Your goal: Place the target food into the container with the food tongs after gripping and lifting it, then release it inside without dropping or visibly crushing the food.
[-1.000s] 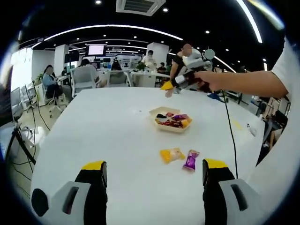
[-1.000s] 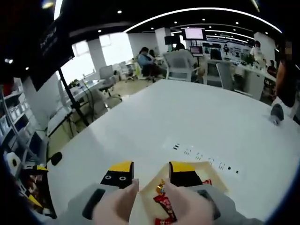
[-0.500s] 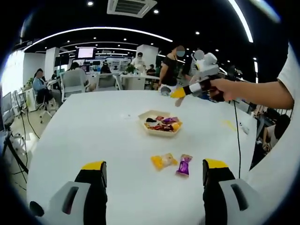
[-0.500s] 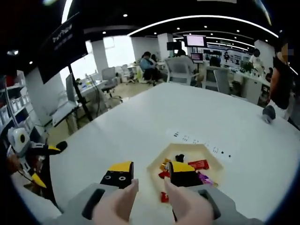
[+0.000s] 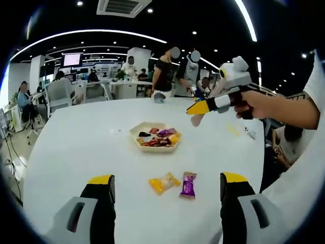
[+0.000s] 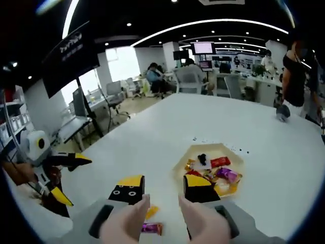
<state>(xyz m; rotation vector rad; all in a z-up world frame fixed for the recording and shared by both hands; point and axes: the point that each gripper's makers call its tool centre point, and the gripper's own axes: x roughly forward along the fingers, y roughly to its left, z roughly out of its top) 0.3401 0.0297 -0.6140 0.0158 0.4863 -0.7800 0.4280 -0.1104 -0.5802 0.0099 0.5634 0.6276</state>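
Left gripper view looks across a white table (image 5: 76,147) in an open office. Its own left gripper (image 5: 165,203) rises from the bottom with yellow-tipped jaws spread wide and nothing between them. Just beyond the jaws, toward the near edge of the table, lie two wrapped snacks side by side: a yellow packet (image 5: 163,182) and a purple packet (image 5: 188,184), close together but not touching. Farther toward the middle of the table sits a shallow tan tray (image 5: 136,140) holding several wrapped sweets (image 5: 158,138) in red, purple, yellow and dark wrappers. Above the far right part of the table a hand (image 5: 259,104) holds the right gripper (image 5: 195,114) in the air, well clear of the tray; pale tongs tips hang below its yellow tip.

Right gripper view shows the same table (image 6: 167,122) from the other side. The right gripper (image 6: 165,190) has its yellow-and-black jaws parted with a gap between them, and two pale tong arms (image 6: 133,223) run out along them; nothing is held between these. The tray (image 6: 236,160) lies just past the right-hand jaw, its sweets (image 6: 219,162) partly hidden by that jaw. The yellow packet (image 6: 151,211) and the purple packet (image 6: 151,228) peek out between the tong arms on the table below. At the left, off the table's edge, the left gripper (image 6: 66,178) shows with its yellow tips apart.
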